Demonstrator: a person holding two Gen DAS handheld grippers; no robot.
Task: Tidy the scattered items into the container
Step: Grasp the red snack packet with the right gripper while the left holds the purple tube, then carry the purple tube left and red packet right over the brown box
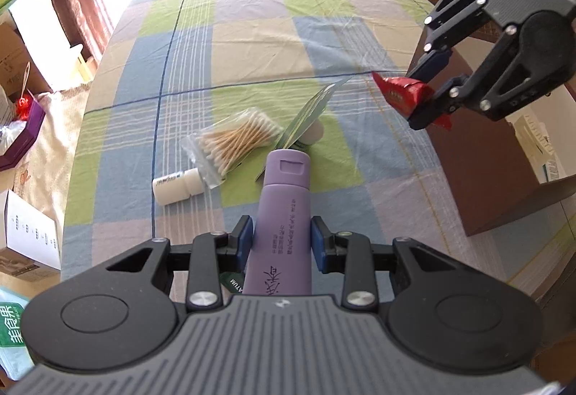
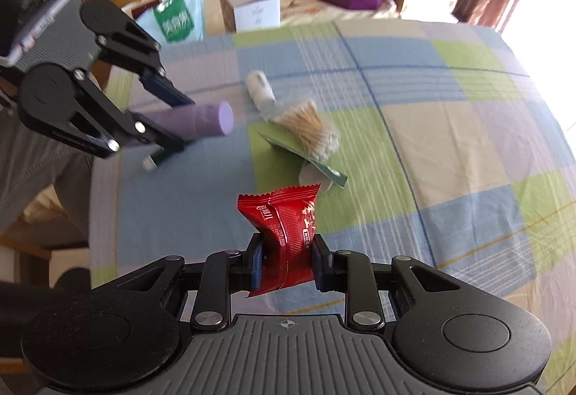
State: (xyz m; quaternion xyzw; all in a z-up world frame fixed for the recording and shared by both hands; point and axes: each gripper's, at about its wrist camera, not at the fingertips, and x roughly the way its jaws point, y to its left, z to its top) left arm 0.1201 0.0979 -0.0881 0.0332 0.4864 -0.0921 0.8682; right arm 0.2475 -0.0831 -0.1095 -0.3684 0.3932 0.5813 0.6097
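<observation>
Left gripper (image 1: 282, 244): we pinch the lilac plastic squeeze tube (image 1: 280, 215) mid-body, cap forward, lifted for carrying.
Right gripper (image 2: 287, 263): jaws pressed on the crinkled red foil snack packet (image 2: 288, 233), held aloft.
Container: we judge the brown box (image 1: 504, 179) at the table's right edge is the destination.
Remaining: clear bag of cotton swabs (image 1: 234, 143), small white bottle (image 1: 176, 185), green card (image 1: 309, 114) lie on the checked cloth (image 1: 252, 35).

The tube (image 1: 282, 215) is lilac with dark print. The sachet (image 2: 288, 229) is red with white lettering. The cloth (image 1: 252, 46) is checked blue, green, cream and mauve. The box (image 1: 504, 172) is brown. The bottle (image 1: 176, 185) is white.
</observation>
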